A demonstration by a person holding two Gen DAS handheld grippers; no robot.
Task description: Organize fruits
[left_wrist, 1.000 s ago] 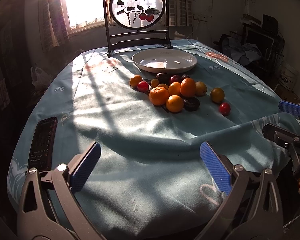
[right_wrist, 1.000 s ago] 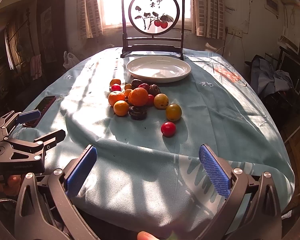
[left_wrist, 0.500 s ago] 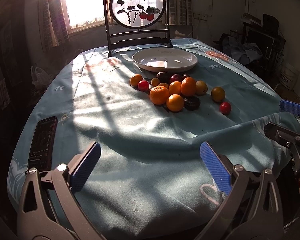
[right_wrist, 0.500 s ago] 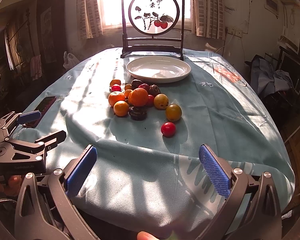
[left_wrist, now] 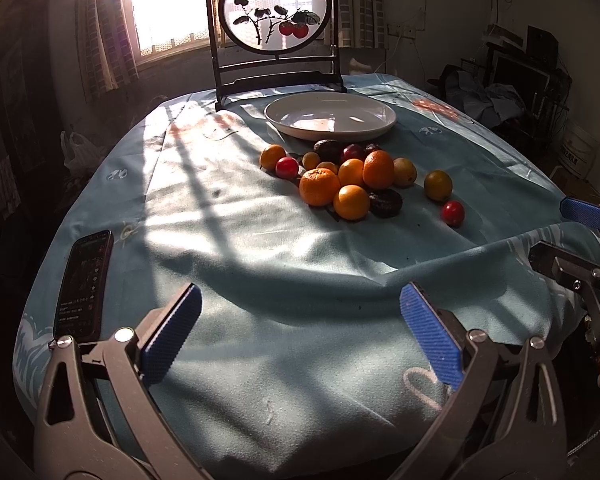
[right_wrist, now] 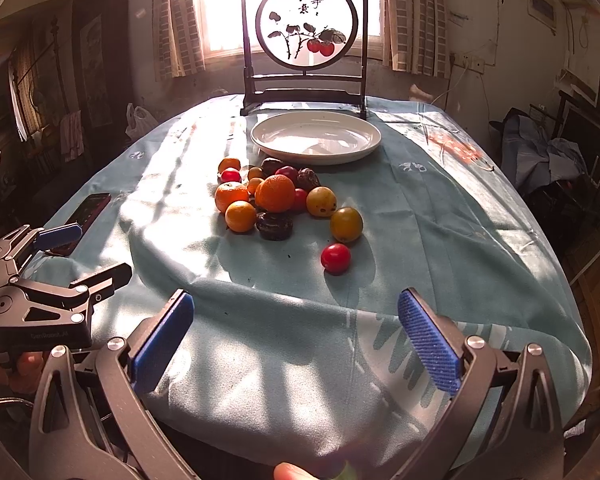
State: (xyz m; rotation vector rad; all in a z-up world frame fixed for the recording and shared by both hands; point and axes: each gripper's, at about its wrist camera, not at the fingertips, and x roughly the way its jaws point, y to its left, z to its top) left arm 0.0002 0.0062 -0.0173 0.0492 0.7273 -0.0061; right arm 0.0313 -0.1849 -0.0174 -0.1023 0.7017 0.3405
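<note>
A cluster of fruit lies mid-table: oranges (left_wrist: 319,186) (right_wrist: 275,193), dark plums (left_wrist: 385,202) (right_wrist: 275,225), a yellow fruit (left_wrist: 437,185) (right_wrist: 346,224) and a red tomato (left_wrist: 452,213) (right_wrist: 335,258) set a little apart. Behind them sits an empty white plate (left_wrist: 374,126) (right_wrist: 364,150). My left gripper (left_wrist: 300,326) hovers open over the near table edge, nothing between its blue pads. My right gripper (right_wrist: 294,334) is also open and empty, well short of the fruit. Each gripper shows at the side of the other's view.
A dark phone (left_wrist: 84,282) (right_wrist: 85,216) lies on the teal tablecloth (left_wrist: 260,264) at the left. A framed round painted screen (left_wrist: 274,16) (right_wrist: 306,36) stands behind the plate. Clutter and furniture line the room's right side.
Both views have crept very slightly closer to the table; the fruit, plate and open jaws look the same.
</note>
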